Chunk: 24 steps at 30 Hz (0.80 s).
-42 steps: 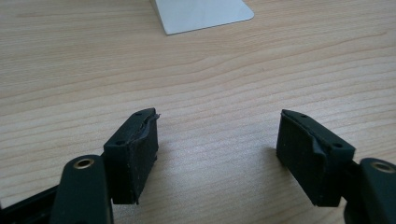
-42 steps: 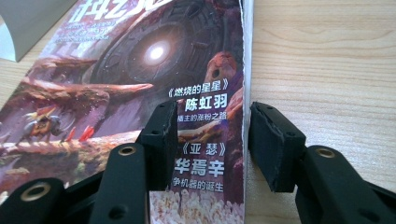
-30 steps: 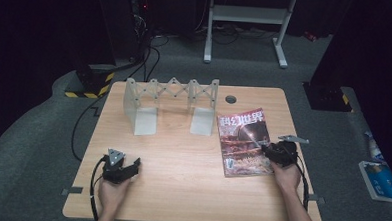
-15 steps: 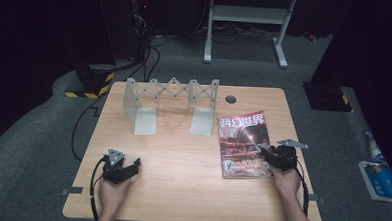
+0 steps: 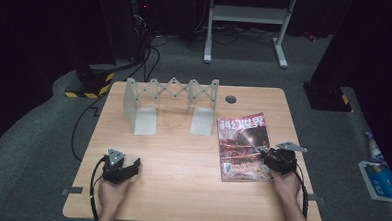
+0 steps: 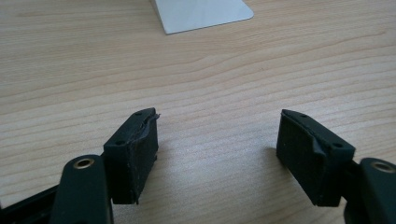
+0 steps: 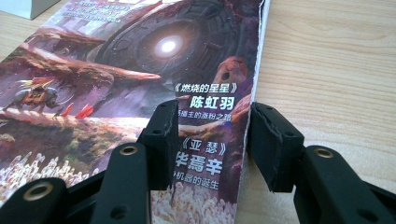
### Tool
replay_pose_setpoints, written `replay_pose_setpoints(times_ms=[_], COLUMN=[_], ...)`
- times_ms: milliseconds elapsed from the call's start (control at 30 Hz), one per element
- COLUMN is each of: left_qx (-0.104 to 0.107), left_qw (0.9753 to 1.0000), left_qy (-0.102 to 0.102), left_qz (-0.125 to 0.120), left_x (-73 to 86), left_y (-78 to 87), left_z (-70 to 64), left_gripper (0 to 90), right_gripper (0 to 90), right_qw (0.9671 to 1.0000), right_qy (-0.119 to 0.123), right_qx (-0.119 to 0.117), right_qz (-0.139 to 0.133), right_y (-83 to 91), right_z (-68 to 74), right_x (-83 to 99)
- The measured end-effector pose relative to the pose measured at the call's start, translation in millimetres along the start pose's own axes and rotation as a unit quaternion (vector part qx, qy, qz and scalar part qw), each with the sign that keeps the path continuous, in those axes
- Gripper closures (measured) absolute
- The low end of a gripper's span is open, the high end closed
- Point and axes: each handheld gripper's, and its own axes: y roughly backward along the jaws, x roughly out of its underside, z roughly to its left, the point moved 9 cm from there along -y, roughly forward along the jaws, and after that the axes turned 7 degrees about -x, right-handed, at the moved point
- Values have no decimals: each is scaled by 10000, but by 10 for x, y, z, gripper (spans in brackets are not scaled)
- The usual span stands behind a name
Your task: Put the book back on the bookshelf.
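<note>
I see the table, light wood, taking up most of the high view. Toward its far edge stands the rack, a pale accordion frame with a flat plate at each end; one plate corner shows at the top of the left gripper view. The magazine lies flat on the right half of the table, just right of the rack's nearer plate, cover up. My right gripper sits at the magazine's right edge near its close corner. In the right gripper view its jaws are narrowly apart, one over the cover, the other just outside the page edge on bare wood. My left gripper rests on the table's near-left part, well apart from the magazine; its jaws stand wide over bare wood.
</note>
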Motion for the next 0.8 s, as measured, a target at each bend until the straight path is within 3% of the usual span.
replay_pose_setpoints(times_ms=[800], left_qx=[-6], left_qw=[10000], left_qy=[-8], left_qz=[-4], left_x=[7], left_y=[10], left_z=[0], left_gripper=[293], right_gripper=[537], right_qw=[9998], right_qy=[126], right_qx=[100], right_qz=[82], right_y=[110], right_z=[114], right_x=[96])
